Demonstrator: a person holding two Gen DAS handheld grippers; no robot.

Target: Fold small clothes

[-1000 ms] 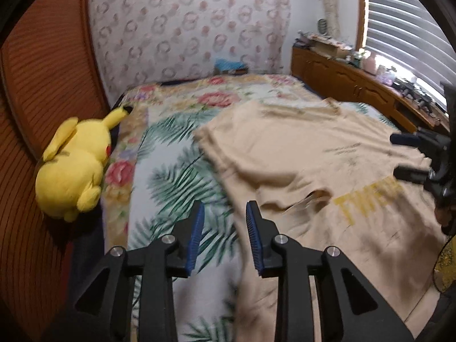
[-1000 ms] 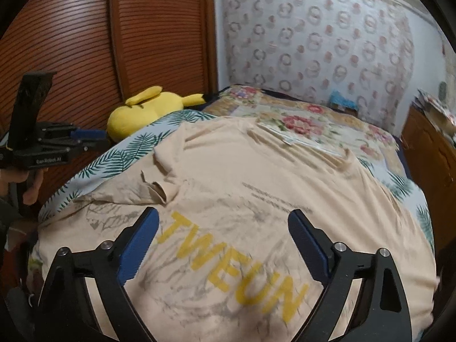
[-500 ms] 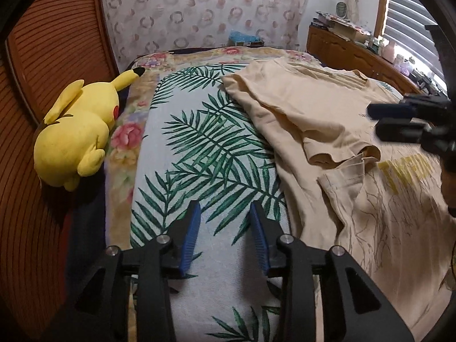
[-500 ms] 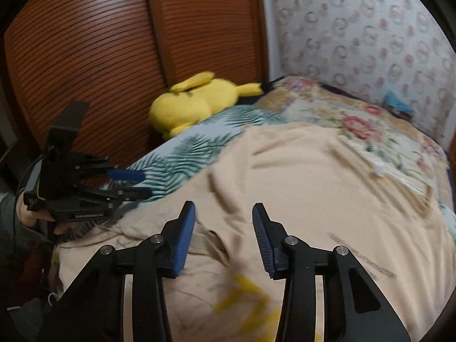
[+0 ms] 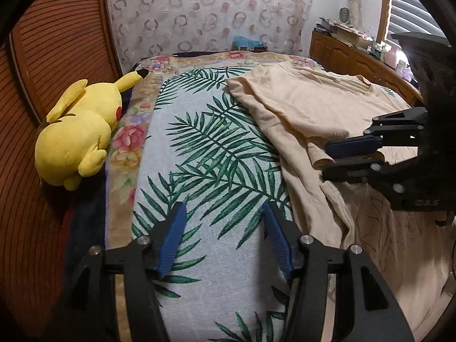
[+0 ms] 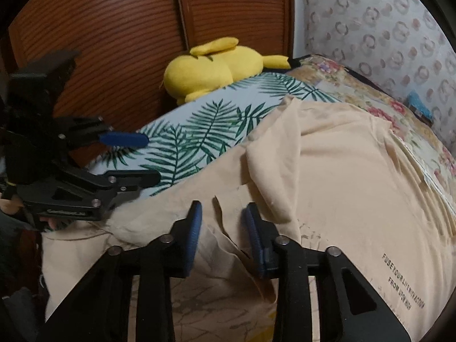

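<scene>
Beige T-shirt (image 6: 356,188) is lying crumpled on the bed, covering its right half as the left wrist view shows it; one layer is sitting folded over another with soft ridges along the left edge. Readable print near the lower right of the right wrist view: "FUSE YOUR LIFE WITH ACTION / FROM UPON HIGH" in small black capitals (second line is a bit blurred). Faint brown line-art is showing on the lower layer (image 5: 379,228).

Left gripper (image 5: 223,235) is hovering over the palm-leaf bedspread (image 5: 205,154), just left of the shirt's edge; its blue ribbed pads are standing wide apart, gripping nothing. Right gripper (image 6: 222,228) is sitting low over the shirt's wrinkled lower part, pads parted with a narrower gap and cloth lying under them; no fabric is pinched between them that I can see.

Bedspread is looking like a flat woven fabric, white with green fronds, with a floral border (image 5: 128,139) in pink and tan along the side. Yellow Pikachu plush (image 5: 77,134) is lying on its side at the bed's edge against the ribbed wooden louvre doors (image 6: 119,28). Ring-patterned wallpaper (image 5: 205,11) is behind the bed; a wooden dresser (image 5: 353,59) with clutter is standing under slatted blinds (image 5: 410,8).
</scene>
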